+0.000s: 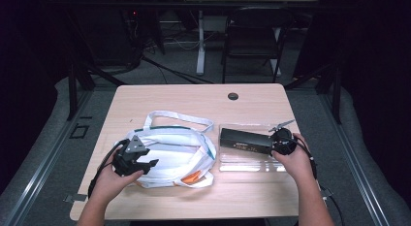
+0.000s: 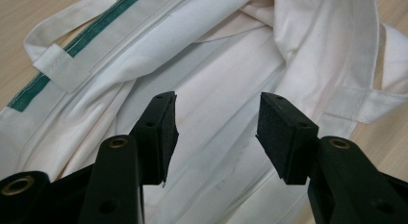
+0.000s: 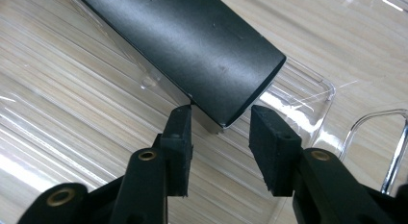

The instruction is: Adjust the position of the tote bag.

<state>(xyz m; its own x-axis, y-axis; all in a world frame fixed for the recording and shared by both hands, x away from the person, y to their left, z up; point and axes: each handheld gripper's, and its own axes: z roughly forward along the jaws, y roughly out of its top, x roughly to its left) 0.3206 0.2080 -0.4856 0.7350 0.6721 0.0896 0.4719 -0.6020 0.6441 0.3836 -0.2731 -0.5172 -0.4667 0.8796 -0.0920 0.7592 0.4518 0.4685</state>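
Around: a white cloth bag (image 1: 169, 155) lies left of the clear tray (image 1: 247, 160) on the wooden table (image 1: 194, 97).
Black box (image 1: 245, 141): lies in the tray, long way left to right.
Left gripper (image 2: 216, 123): open over the bag, holding nothing.
Right gripper (image 3: 219, 132): open at the box's end, maybe touching it.

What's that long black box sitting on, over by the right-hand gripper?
The black box lies on a clear plastic tray, and the wooden table shows through the plastic around it. The part of the tray directly beneath the box is covered, so nothing there can be seen.
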